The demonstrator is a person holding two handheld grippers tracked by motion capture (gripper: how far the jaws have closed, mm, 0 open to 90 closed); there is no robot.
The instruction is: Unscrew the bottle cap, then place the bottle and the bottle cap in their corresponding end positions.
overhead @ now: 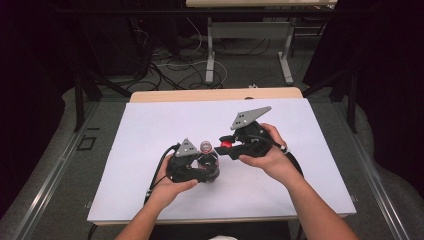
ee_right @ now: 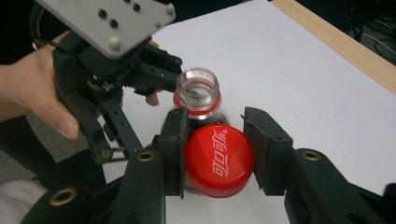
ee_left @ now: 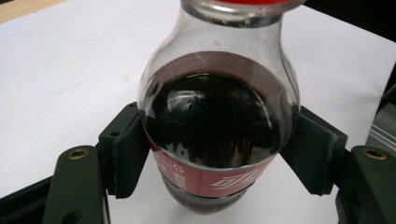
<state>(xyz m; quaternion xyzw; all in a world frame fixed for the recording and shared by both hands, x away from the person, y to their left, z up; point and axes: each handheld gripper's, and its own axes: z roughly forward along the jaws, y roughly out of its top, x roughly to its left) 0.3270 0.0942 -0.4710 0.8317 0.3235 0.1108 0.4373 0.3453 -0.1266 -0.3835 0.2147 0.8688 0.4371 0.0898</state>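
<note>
Near the middle of the white surface (overhead: 150, 130), I am clamping my left hand-held gripper (overhead: 192, 170) around the body of a cola bottle (overhead: 207, 162), its pads pressing both sides of the dark-filled shoulder just above the red label. The bottle is standing upright with its mouth open. Just to the right, I am holding my right hand-held gripper (ee_right: 215, 161) clenched on the red cap (ee_right: 219, 161), which is off the bottle and hanging beside its neck.
</note>
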